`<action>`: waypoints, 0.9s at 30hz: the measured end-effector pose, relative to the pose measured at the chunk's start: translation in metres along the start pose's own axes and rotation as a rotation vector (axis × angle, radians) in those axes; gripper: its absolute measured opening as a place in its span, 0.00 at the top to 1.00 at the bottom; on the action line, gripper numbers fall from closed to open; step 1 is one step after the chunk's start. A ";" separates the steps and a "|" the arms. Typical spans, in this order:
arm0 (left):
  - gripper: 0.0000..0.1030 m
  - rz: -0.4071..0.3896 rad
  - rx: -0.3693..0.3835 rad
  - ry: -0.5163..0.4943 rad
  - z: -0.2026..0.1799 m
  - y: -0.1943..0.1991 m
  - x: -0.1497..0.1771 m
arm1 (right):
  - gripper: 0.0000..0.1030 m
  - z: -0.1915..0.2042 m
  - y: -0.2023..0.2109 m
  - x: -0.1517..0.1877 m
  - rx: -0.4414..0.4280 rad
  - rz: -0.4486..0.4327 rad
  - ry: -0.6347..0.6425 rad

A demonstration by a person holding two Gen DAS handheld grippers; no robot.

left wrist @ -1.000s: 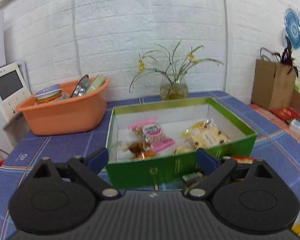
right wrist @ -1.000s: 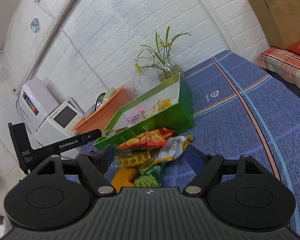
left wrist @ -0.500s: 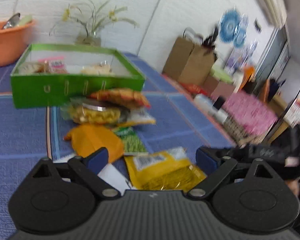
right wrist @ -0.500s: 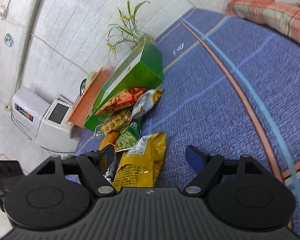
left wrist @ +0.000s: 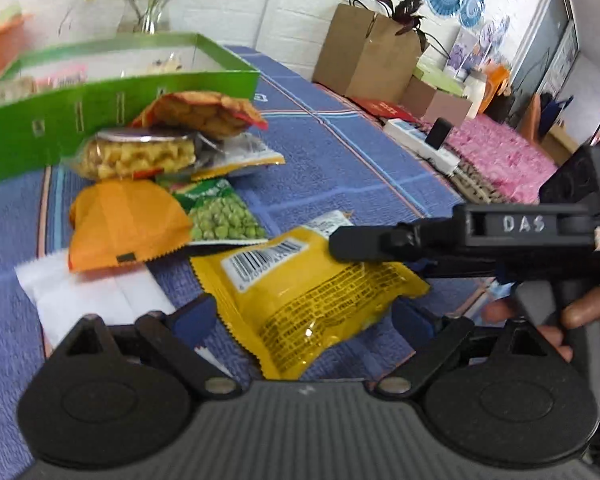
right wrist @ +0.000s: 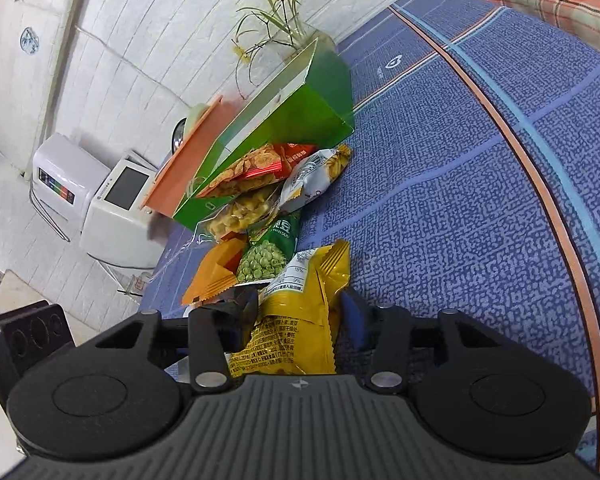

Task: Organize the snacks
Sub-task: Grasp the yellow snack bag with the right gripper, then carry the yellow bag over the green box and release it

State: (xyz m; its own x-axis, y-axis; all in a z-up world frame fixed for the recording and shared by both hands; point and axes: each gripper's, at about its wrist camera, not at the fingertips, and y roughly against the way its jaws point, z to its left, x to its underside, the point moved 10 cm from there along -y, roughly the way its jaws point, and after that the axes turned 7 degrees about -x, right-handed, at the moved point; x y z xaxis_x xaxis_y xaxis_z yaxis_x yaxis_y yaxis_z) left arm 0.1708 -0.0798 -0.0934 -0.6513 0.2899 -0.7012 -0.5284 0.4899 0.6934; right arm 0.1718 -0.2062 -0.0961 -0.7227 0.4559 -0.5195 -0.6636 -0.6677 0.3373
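1. The crinkly yellow foil snack packet [right wrist: 300, 320] lies on the blue woven tablecloth [right wrist: 460, 200], nearest of the loose snacks and well short of the box.
2. The right gripper [right wrist: 300, 308] straddles it; its jaws have just been closing, with the packet between them. The pads look about at the packet's edges, but I cannot tell whether they press yet.
3. The left gripper [left wrist: 306, 312] hangs over the same packet with its jaws wide apart, gripping nothing.
4. Just beyond lie a green pouch of peas [left wrist: 219, 216] and an orange sachet [left wrist: 123, 224] partly over a white paper sheet [left wrist: 87, 292].
5. Farther on, a clear bag of yellow puffs [left wrist: 139, 156], a red-orange bag of crisps [left wrist: 203, 112] and a silvery-white pouch [right wrist: 312, 176] are heaped against the box's front wall.
6. The shallow green cardboard box [left wrist: 119, 100] already holds a few wrapped snacks, blurred here.
7. Judgement: the job is early to midway; some six packets are still outside, the yellow one apparently next.
8. Behind stand an orange plastic basin [right wrist: 187, 164] and a glass vase of flowers [left wrist: 147, 20].
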 end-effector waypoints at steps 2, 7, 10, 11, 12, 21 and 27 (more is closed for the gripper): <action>0.09 -0.016 -0.034 -0.061 -0.005 -0.002 0.004 | 0.24 -0.001 0.001 0.000 -0.009 0.003 0.004; 0.09 -0.114 -0.101 -0.125 -0.007 -0.011 0.007 | 0.39 0.003 0.001 0.003 0.021 0.009 0.088; 0.19 -0.117 -0.084 -0.114 -0.010 -0.008 0.008 | 0.53 0.016 0.004 0.008 0.019 -0.003 0.146; 0.29 -0.117 -0.052 -0.098 -0.012 -0.002 0.007 | 0.56 0.024 0.006 0.009 0.005 -0.014 0.178; 0.31 -0.121 -0.046 -0.080 -0.011 0.003 0.005 | 0.56 0.031 0.009 0.009 -0.003 -0.027 0.201; 0.34 -0.279 -0.062 -0.069 -0.002 0.070 -0.022 | 0.57 0.098 0.017 -0.009 -0.158 -0.086 0.312; 0.34 -0.339 -0.157 -0.023 0.044 0.089 -0.050 | 0.57 0.128 -0.031 -0.033 -0.260 -0.038 0.331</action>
State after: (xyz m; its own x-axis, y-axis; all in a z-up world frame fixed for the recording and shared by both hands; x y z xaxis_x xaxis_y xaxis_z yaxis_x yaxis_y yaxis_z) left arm 0.1807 -0.0149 -0.0041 -0.4138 0.1521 -0.8975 -0.7901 0.4297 0.4371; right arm 0.1916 -0.1249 0.0109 -0.5693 0.2980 -0.7662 -0.5872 -0.7997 0.1253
